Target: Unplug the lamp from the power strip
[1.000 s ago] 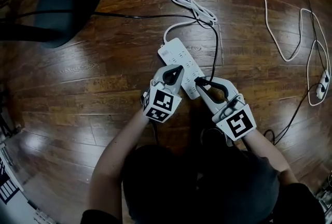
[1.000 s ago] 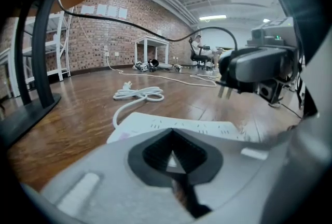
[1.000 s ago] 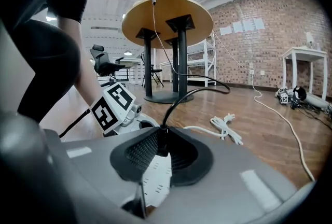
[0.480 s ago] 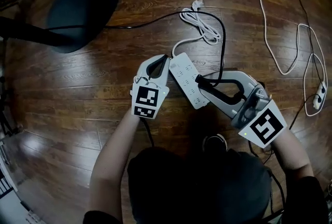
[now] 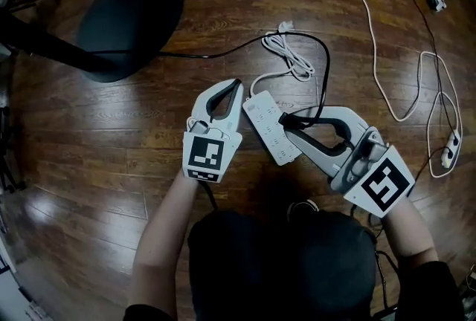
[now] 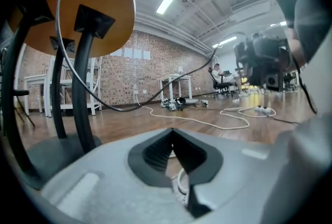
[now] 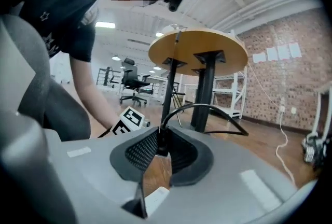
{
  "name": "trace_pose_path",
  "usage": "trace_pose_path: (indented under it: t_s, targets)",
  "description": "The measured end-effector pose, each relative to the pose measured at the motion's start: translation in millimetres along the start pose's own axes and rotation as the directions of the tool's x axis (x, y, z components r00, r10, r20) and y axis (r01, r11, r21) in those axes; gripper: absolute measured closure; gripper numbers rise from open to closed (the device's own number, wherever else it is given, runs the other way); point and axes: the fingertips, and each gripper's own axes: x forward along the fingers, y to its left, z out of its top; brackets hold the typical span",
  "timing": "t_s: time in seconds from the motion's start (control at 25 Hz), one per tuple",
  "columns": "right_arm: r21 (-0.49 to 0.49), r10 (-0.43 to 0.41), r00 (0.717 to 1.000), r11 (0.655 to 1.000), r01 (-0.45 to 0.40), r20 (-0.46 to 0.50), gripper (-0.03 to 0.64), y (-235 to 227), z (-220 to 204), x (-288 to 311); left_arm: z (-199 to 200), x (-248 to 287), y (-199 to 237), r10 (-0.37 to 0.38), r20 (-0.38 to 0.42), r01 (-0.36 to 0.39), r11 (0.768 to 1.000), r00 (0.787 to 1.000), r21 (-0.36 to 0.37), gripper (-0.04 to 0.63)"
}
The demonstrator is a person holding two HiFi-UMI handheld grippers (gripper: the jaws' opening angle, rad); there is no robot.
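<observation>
A white power strip (image 5: pixel 269 126) lies slantwise on the wood floor between my two grippers. My right gripper (image 5: pixel 287 121) is shut on the black plug (image 5: pixel 289 120) at the strip's right edge. In the right gripper view the plug (image 7: pixel 162 141) sits pinched at the jaw tips, with floor showing under it and the strip (image 7: pixel 155 198) lower down. The plug's black cord (image 5: pixel 326 67) loops up and runs off left. My left gripper (image 5: pixel 236 83) lies just left of the strip, shut and holding nothing.
The strip's own white lead (image 5: pixel 291 53) is coiled behind it. A round table on a dark base (image 5: pixel 130 11) stands at the upper left. A long white cable (image 5: pixel 375 44) and a second strip (image 5: pixel 448 152) lie to the right.
The right gripper has drawn back to the right with the black plug. The left gripper has come off the strip and moved to its left. The strip has turned a little.
</observation>
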Motion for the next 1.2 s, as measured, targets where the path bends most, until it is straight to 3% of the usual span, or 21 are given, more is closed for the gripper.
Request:
trace_pose_path:
  t_s: [0.12,0.4,0.52,0.76,1.04,1.2]
  targets:
    - [0.133,-0.057,0.997,0.99,0.05,0.048,0.56,-11,5,-2,25,-12,-5,0.013,0.066,-0.013,1.0,0.998,-0.003,0.594]
    - [0.128,-0.095,0.988,0.989,0.079,0.119,0.56,-29,58,-4,103,-40,3,0.073,0.152,-0.077,0.997,0.986,0.025,0.594]
    - [0.123,-0.088,0.989,0.99,0.074,0.119,0.56,-30,96,-12,160,-62,17,0.125,0.172,-0.13,0.991,0.977,0.019,0.594]
    - [0.147,-0.066,0.991,0.988,0.049,0.114,0.56,-35,215,-41,300,-130,25,0.211,0.203,-0.222,0.974,0.956,0.034,0.594]
    - [0.22,-0.04,0.992,0.975,0.013,0.119,0.56,-19,378,-90,465,-219,19,0.314,0.196,-0.306,0.949,0.929,-0.071,0.594]
    - [0.278,-0.046,0.985,0.96,-0.003,0.169,0.56,-12,469,-105,534,-255,16,0.327,0.142,-0.309,0.941,0.934,-0.137,0.594]
